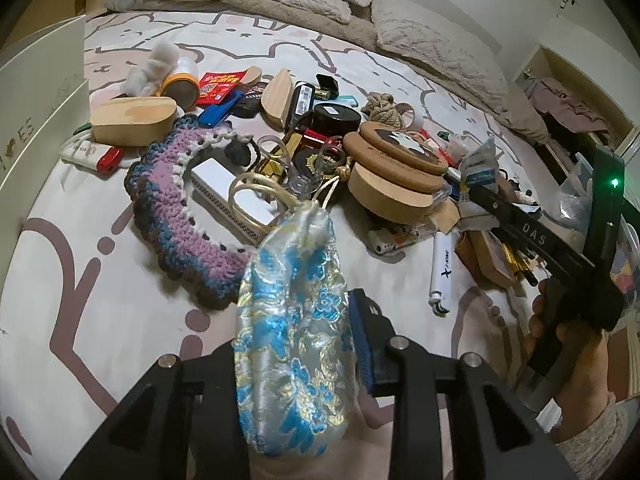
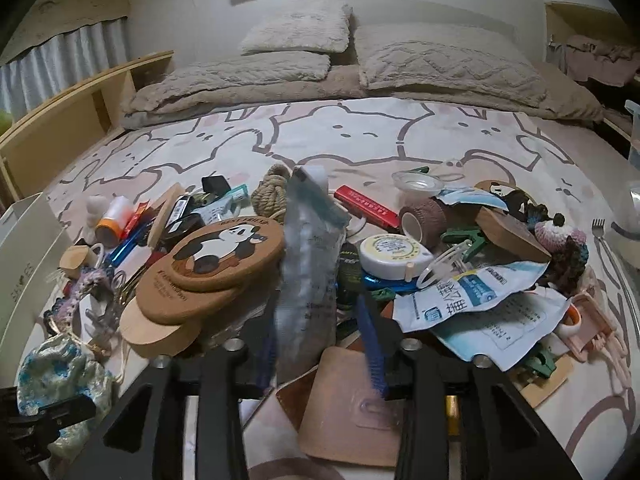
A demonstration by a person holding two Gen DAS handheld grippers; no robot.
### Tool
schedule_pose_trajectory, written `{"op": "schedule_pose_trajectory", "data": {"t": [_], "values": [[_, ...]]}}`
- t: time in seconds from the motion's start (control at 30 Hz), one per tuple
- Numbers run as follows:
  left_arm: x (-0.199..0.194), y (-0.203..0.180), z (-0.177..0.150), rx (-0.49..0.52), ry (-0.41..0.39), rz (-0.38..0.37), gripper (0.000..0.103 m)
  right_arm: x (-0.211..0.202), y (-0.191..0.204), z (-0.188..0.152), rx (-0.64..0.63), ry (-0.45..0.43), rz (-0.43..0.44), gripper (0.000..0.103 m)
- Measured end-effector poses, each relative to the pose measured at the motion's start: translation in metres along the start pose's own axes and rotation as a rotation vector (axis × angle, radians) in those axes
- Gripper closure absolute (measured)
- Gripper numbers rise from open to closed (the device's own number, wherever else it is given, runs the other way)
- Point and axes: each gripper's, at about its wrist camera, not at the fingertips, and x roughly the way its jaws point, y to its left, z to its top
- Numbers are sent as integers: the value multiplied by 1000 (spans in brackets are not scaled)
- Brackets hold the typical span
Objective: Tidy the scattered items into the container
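Note:
A blue-and-silver brocade drawstring pouch (image 1: 292, 340) sits between the fingers of my left gripper (image 1: 316, 336) and rests low over the bedsheet. The blue right pad (image 1: 362, 336) stands at the pouch's edge, and the pouch hides the left finger. It bulges and is not pinched. My right gripper (image 2: 318, 340) is open around a blurred translucent plastic packet (image 2: 308, 248) that stands between its pads, with a gap on the right side. The white box (image 1: 36, 92) stands at the bed's left edge. The pouch (image 2: 60, 372) also shows low on the left in the right wrist view.
A heap of small items covers the bed. It includes a purple crochet piece (image 1: 168, 200), cork panda coasters (image 2: 224, 248), wooden blocks (image 1: 132, 120), a tape measure (image 2: 394, 254), a red lighter (image 2: 368, 208) and printed sachets (image 2: 480, 292). Pillows (image 2: 440, 64) lie at the far end.

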Motion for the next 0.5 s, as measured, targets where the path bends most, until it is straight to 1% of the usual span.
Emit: {"op": "schedule_pose_trajectory", "data": {"t": [0.03,0.1,0.3,0.43,0.47,0.5], "values": [[0,0,0,-1,0,0,73,0,-1,1,2,-4,-5,48],[0,0,0,-3,0,0,73,1,-3,2,8,-14,-6,46],[0,1,0,-10,0,-2,73,-2,-11,10,34,-68,-18,46],[1,1,0,-10,0,-2,73,-2,-16,13,45,-88,-22,46],[1,1,0,-10,0,-1,73,-2,-16,14,38,-95,-28,47],[1,1,0,-10,0,-1,73,-2,-16,15,30,-101,-31,50]]}}
